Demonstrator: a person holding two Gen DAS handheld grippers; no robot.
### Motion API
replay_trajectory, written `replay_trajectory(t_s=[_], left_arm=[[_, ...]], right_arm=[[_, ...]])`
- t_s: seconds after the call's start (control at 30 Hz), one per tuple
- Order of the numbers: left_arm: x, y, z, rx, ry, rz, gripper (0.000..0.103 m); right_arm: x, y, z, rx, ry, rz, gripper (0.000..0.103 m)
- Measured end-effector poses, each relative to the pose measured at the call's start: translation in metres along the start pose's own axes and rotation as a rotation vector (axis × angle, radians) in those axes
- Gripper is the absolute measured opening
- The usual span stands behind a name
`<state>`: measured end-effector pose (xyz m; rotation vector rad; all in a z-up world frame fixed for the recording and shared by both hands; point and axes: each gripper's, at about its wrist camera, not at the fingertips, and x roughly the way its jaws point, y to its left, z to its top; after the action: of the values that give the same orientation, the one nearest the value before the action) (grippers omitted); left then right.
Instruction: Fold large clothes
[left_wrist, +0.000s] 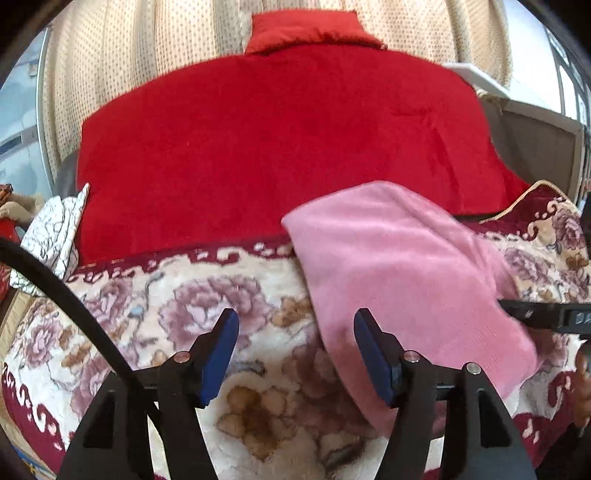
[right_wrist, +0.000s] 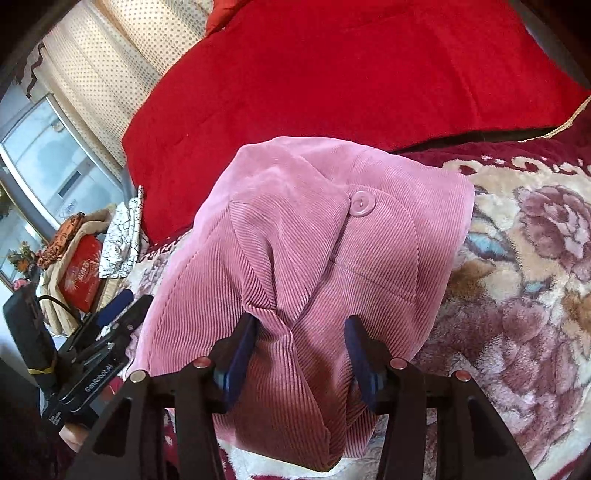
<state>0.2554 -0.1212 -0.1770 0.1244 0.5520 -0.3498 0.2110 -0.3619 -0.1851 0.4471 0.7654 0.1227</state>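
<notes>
Corduroy garment (right_wrist: 295, 266), pink, bunched on floral blanket (left_wrist: 155, 325) near red quilt (left_wrist: 280, 147). Soft, floppy, light; best pinched at hem or seam. Left claw (left_wrist: 295, 354) open, empty beside it. Right claw (right_wrist: 299, 354) straddling a fold, grip unclear.

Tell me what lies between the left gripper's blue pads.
Nothing held: in the left wrist view the left gripper stands open over bare floral plush blanket; the folded pink corduroy garment lies beside its right pad.
</notes>
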Motion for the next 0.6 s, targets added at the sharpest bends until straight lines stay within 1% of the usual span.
replay_trajectory(t_s=[0.17,0.27,0.6], left_arm=[[-0.0087,-0.0026,0.0066,-0.012,-0.049,-0.020,0.066],[-0.0108,-0.0039,0.0075,-0.014,-0.058,-0.026,0.066],[-0.0116,-0.0070,0.0097,-0.014,-0.051,-0.024,0.066]], right_arm=[[-0.0012,-0.0004,-0.0027,0.000,-0.005,0.011,0.053],[-0.0024,-0.0019,-0.0030,0.004,-0.006,0.018,0.054],[-0.0049,-0.0053,-0.0013,0.009,-0.003,0.032,0.055]])
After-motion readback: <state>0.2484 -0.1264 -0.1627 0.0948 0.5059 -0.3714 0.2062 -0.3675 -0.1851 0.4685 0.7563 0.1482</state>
